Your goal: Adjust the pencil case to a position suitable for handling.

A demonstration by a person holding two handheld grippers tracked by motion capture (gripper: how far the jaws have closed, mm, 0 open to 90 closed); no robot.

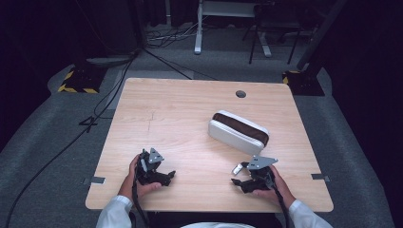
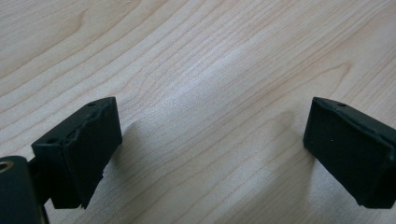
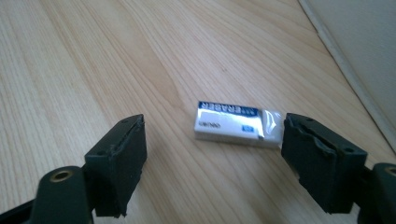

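Two pairs of black tongs rested low over a pale wood-grain tabletop (image 1: 190, 109), one in each of the person's hands. The right tongs (image 3: 212, 149) stood wide apart and gripped nothing; just ahead of their blocky, matte pads lay a small rectangular eraser (image 3: 238, 123), white with a blue-and-silver paper sleeve, flat on the wood and very close to the far-side pad, though whether it touched I could not tell. In the high view that eraser (image 1: 237, 168) sat just beside the right tongs (image 1: 240, 173), near the front edge. The left tongs (image 1: 168, 175) were likewise spread open over bare grain, empty. Behind the eraser, well apart from the left hand, lay an oblong soft case (image 1: 238, 131), white-walled with a brown top. A round cable hole (image 1: 241, 94) pierced the tabletop's far side. Grey carpet, trailing cables (image 1: 71, 137) and hazard-striped stand bases (image 1: 78, 80) surrounded it in a dark room.
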